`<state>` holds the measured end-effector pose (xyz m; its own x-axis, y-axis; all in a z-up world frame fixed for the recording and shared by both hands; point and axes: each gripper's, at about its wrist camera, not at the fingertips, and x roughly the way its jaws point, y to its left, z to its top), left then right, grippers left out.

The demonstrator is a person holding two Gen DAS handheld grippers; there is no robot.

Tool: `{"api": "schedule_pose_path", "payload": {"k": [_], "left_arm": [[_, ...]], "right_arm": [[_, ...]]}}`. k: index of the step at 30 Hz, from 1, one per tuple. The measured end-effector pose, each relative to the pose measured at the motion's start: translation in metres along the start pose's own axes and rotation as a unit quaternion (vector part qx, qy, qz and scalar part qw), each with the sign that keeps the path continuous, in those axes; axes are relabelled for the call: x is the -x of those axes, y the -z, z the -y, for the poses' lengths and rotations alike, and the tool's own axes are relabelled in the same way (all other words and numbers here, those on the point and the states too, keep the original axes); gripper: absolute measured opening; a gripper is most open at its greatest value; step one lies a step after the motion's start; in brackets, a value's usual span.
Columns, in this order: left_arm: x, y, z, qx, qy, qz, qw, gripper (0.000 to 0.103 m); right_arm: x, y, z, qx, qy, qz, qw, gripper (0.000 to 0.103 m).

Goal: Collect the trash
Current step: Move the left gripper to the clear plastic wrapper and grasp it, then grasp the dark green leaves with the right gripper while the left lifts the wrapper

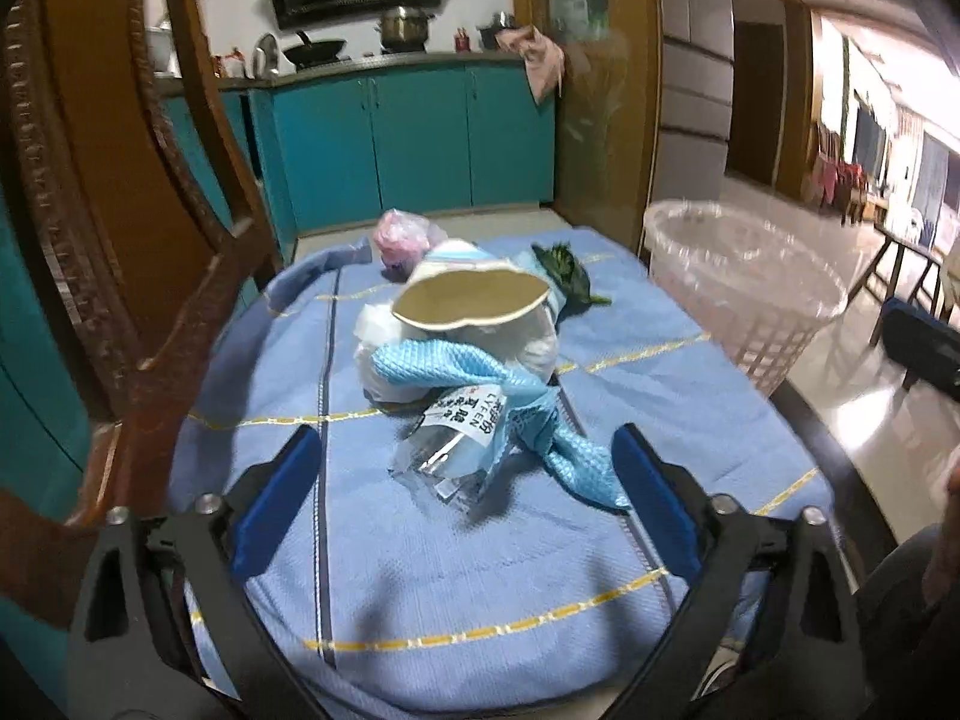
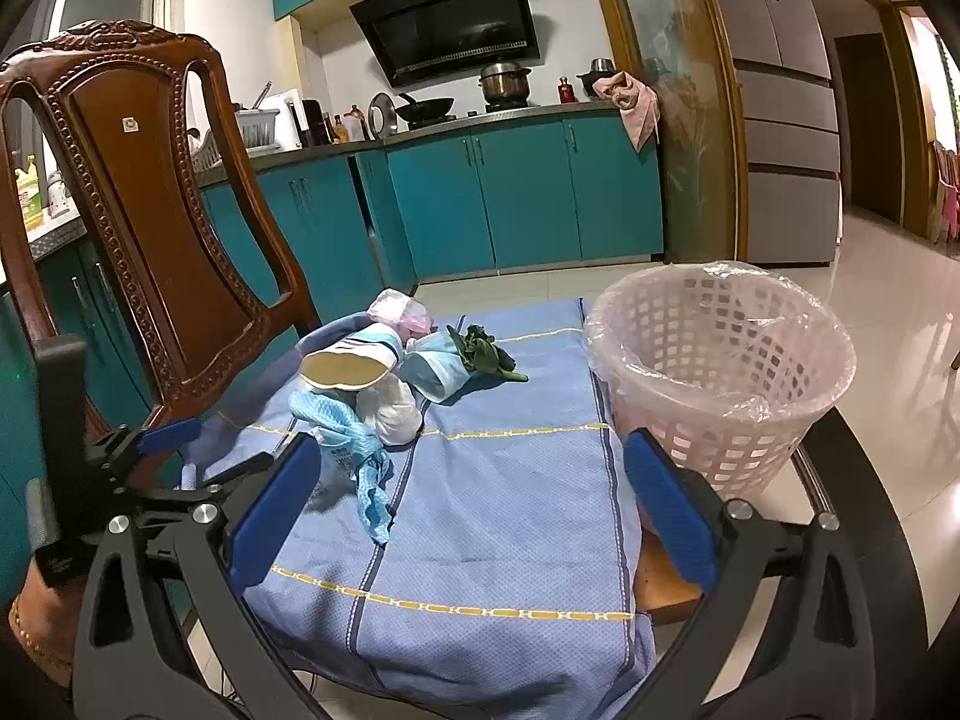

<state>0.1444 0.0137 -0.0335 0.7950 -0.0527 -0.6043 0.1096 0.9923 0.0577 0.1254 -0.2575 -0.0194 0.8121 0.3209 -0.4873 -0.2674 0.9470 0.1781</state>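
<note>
A pile of trash lies on a blue cloth [image 1: 420, 570] over a chair seat: a crushed paper cup [image 1: 474, 294], white crumpled paper [image 1: 528, 342], a light blue rag [image 1: 540, 414], a clear plastic wrapper with a label [image 1: 456, 444], a pink bag [image 1: 402, 234] and green leaves [image 1: 564, 270]. My left gripper [image 1: 465, 480] is open, its fingers on either side of the wrapper and rag end. My right gripper [image 2: 474, 492] is open and empty above the cloth, right of the pile [image 2: 360, 384]. A pink lined basket [image 2: 720, 372] stands at the right.
A carved wooden chair back [image 2: 150, 180] rises at the left. Teal kitchen cabinets [image 2: 510, 198] and a stove with pots stand behind. A fridge [image 2: 780, 120] and a tiled floor [image 2: 888, 300] are at the right. A face mask [image 2: 438, 372] lies by the leaves.
</note>
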Motion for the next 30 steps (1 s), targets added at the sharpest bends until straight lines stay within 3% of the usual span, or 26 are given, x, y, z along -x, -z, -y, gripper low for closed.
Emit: {"api": "schedule_pose_path", "payload": {"k": [4,6,8,9,12,15,17,21,23,26,28,30], "left_arm": [[-0.032,-0.002,0.005,-0.02,0.009,-0.041,0.9989,0.084],[-0.052,-0.002,0.005,-0.021,0.021,-0.075,0.9967,0.061],[-0.068,0.0,0.001,-0.007,0.037,-0.111,0.9931,0.024],[-0.068,0.0,0.0,-0.001,0.043,-0.113,0.9927,0.016],[-0.045,-0.005,-0.004,0.007,0.036,-0.074,0.9966,0.011],[-0.004,-0.008,-0.015,0.041,0.038,0.012,0.9984,0.01],[0.02,-0.009,-0.022,0.058,0.023,0.07,0.9956,0.01],[0.056,-0.01,-0.032,0.084,-0.001,0.178,0.9804,0.011],[0.058,-0.008,-0.032,0.081,-0.006,0.19,0.9784,0.011],[0.05,-0.006,-0.03,0.083,-0.005,0.177,0.9808,0.011],[0.046,-0.009,-0.03,0.082,-0.003,0.172,0.9817,0.012],[0.045,-0.009,-0.031,0.083,-0.003,0.171,0.9818,0.012]], "right_arm": [[-0.012,-0.006,0.001,0.0,0.003,-0.003,1.0,0.099],[-0.03,-0.016,0.001,0.0,-0.002,-0.01,1.0,0.099],[-0.05,-0.026,0.001,0.002,-0.006,-0.018,1.0,0.099],[-0.06,-0.03,0.002,0.0,-0.008,-0.023,1.0,0.099],[-0.099,-0.044,0.002,0.002,-0.005,-0.042,0.999,0.096],[-0.14,-0.053,0.0,0.004,-0.004,-0.065,0.998,0.088],[-0.165,-0.056,-0.001,0.003,-0.005,-0.077,0.997,0.083],[-0.213,-0.061,-0.011,0.019,-0.002,-0.095,0.995,0.074],[-0.23,-0.061,-0.014,0.024,-0.001,-0.105,0.994,0.068],[-0.258,-0.058,-0.012,0.016,-0.004,-0.132,0.991,0.053],[-0.269,-0.057,-0.007,0.007,0.001,-0.143,0.99,0.039],[-0.268,-0.056,-0.001,-0.011,-0.003,-0.148,0.989,0.018]]}}
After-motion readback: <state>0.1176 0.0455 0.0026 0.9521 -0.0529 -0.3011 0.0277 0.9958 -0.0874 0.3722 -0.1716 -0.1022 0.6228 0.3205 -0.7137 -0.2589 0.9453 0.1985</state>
